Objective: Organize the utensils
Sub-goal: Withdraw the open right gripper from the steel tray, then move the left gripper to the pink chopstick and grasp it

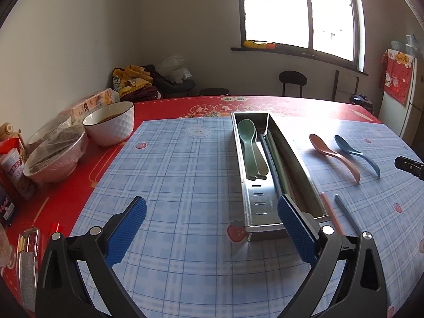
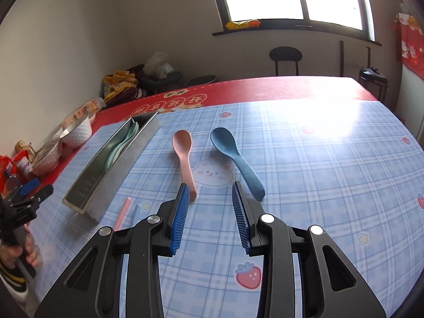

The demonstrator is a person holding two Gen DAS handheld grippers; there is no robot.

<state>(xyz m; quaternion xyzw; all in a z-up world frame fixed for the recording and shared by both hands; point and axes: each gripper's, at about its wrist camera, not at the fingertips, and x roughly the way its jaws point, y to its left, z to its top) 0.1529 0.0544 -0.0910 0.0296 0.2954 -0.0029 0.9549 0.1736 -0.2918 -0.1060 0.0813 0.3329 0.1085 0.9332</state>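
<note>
Left tongs [image 1: 212, 212] spread wide, empty, above the desk [image 1: 172, 159] by the near end of the steel utensil tray [image 1: 258, 198]. Tray holds a green spoon [image 1: 246, 137], probably chopsticks beside it. Right tongs [image 2: 210, 193] apart, empty, between handle ends of pink spoon [image 2: 182, 145] and blue spoon [image 2: 230, 148] on the checked mat [image 2: 318, 172].

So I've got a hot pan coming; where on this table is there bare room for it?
Left of the metal tray, the checked mat lies bare up to the bowls on the red edge. Right of the blue spoon, it is bare too. Between the tray and the pink spoon it is crowded.
</note>
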